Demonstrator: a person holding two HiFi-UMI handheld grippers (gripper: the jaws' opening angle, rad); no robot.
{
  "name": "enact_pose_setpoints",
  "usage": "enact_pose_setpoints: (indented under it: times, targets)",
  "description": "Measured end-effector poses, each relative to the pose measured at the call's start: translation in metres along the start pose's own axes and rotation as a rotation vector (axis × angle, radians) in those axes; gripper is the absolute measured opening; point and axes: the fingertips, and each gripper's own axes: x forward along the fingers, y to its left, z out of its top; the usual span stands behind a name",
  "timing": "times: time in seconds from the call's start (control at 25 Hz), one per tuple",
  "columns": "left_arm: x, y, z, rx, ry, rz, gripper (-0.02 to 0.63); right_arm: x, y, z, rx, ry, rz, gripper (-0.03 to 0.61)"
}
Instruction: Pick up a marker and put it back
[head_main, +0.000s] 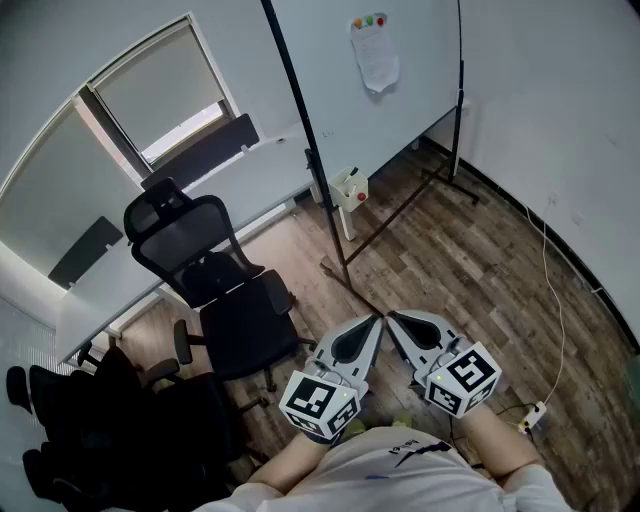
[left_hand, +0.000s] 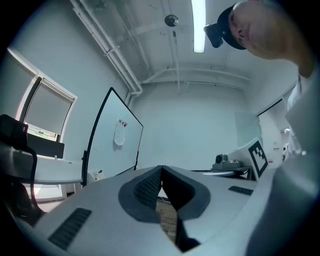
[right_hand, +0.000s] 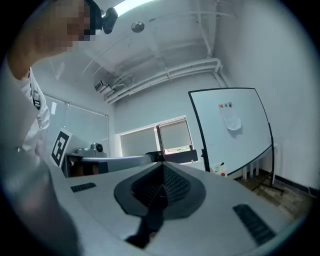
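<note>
Whiteboard (head_main: 400, 110) ahead, well apart; marker not discernible from here. Left hand-held gripper (head_main: 375, 319), right hand-held gripper (head_main: 391, 317): jaws closed together, nothing between, held near body. Recommended: walk closer, locate marker, part one gripper's jaws before reaching.

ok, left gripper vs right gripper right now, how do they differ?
Grey left gripper points up-right in the head view; grey right gripper points up-left, tips nearly meeting. Left gripper's black-and-white marker cube sits lower in frame than the right gripper's cube. Both: jaws shut, nothing between them.
</note>
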Motion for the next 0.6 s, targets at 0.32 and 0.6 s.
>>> enact_pose_setpoints:
  times: [0.32, 0.6]
  targets:
    - [0.010, -0.003, -0.003, -0.001, 0.005, 0.015, 0.012, -0.003, -0.011, 0.000, 0.003, 0.004, 0.008, 0.012]
    - [0.016, -0.005, -0.008, 0.007, 0.019, 0.030, 0.012, -0.009, -0.016, 0.004, 0.011, -0.017, 0.036, 0.012]
